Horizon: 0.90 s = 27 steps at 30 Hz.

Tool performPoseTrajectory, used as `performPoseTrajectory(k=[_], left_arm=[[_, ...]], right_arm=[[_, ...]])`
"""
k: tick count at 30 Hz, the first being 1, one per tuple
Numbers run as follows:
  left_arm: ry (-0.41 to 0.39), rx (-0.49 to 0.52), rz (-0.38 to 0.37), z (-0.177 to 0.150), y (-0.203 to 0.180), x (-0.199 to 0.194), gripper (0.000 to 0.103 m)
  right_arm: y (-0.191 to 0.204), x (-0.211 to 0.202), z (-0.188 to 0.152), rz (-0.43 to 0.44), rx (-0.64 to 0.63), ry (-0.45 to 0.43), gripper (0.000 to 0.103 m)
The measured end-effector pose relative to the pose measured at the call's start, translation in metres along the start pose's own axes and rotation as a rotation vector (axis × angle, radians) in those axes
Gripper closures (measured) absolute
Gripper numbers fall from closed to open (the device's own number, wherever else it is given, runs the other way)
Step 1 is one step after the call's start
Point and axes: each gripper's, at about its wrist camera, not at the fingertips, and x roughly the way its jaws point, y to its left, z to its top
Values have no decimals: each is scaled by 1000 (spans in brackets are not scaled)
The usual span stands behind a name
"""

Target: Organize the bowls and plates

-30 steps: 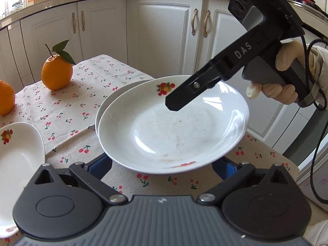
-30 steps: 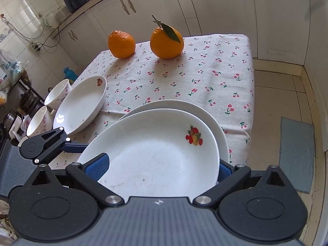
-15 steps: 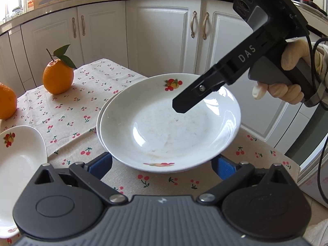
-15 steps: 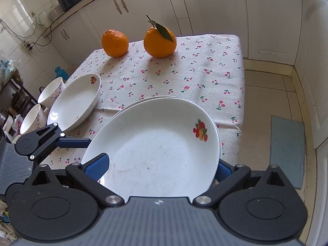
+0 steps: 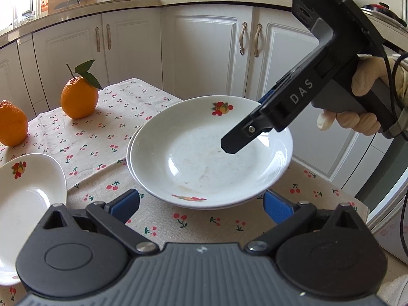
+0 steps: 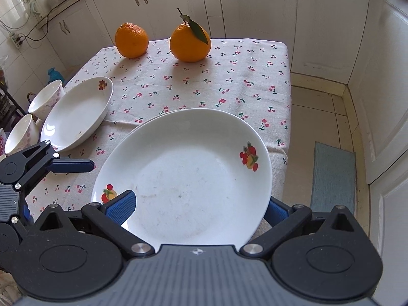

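**Top Plate Seating on Stack: Release Risk**

Since the earlier frames, the top plate [image 6: 188,176] has dropped lower and now sits nearly centred on the lower plate [image 6: 150,122], near the right-hand table edge. The right gripper [image 6: 201,206] straddles the top plate's near rim, jaws wide; whether its fingers [image 6: 119,205] press the rim cannot be told. The left gripper [image 5: 201,204] hangs wide open and empty just short of the stack. A third plate [image 6: 76,114] and two bowls [image 6: 46,99] wait further left (the oranges [image 6: 190,43] are not part of the task).

Hazards, as judged:
- Withdrawing the right gripper along the rim may drag the top plate off-centre.
- The stack stands near the tablecloth [image 6: 229,84] edge; a sideways nudge may push it over.
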Motion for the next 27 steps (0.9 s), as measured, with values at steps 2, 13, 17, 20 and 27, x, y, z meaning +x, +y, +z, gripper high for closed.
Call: performPoseTrajectory(k=[2,13,17,20,27], left_arm=[[-6,-10,6,-2,1,-6,1],[-56,-86,100,-23,7,-48,1],[-72,-132,197,-33,16,-62,1],[-64,-181,275,-41,27,-66,1],[-11,-333,471,-67,60,-67,1]], right_arm=[[3,1,-2,-30,-16,8,0],[30,-4,-22,-140,-71,6,0],[50,-16,-32,-102,-72,-51,0],[69,-22,-39,-121,-90,-94,0],[103,-29,-49,-108,-120,-184,0]])
